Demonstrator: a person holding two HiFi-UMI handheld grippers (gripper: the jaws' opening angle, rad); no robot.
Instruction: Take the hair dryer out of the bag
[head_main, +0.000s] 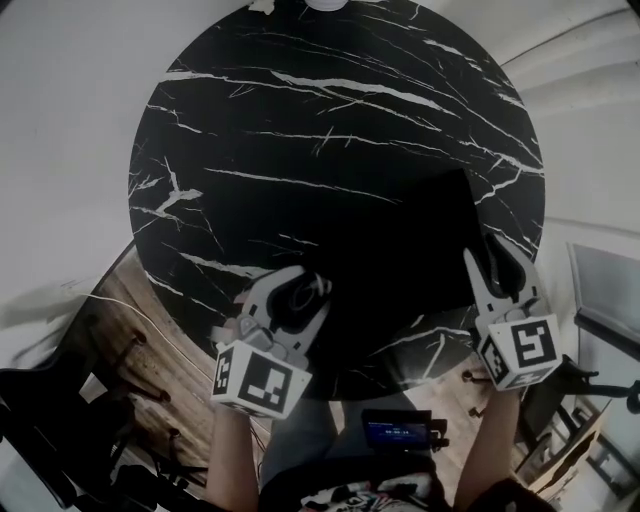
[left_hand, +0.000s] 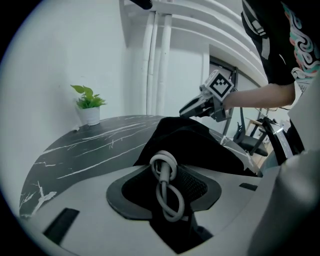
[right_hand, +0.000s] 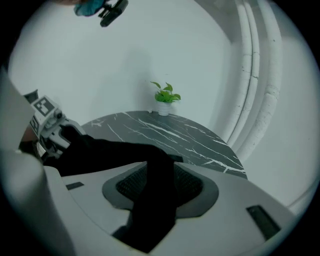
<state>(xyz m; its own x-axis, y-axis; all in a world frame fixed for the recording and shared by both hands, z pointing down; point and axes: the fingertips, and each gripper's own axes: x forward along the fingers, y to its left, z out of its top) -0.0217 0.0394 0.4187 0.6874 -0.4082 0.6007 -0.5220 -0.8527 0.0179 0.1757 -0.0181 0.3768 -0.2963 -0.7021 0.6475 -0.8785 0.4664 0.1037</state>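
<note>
The rubbery grey hair dryer cord (left_hand: 163, 180), coiled in loops, was clamped between the jaws of the left gripper (head_main: 288, 292) at the near edge of the soft black bag (head_main: 420, 245), on the round white-veined table (head_main: 300, 130). Bag cloth was draped loosely between the parted jaws of the right gripper (head_main: 497, 262) (the dryer's body could not be made out, black against black).

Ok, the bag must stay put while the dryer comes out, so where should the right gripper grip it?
Probably the thin fold of the black bag at its near right edge, from the person's side: that strip already lies between the open jaws of the right gripper, clear of the coiled cord in the left gripper.
</note>
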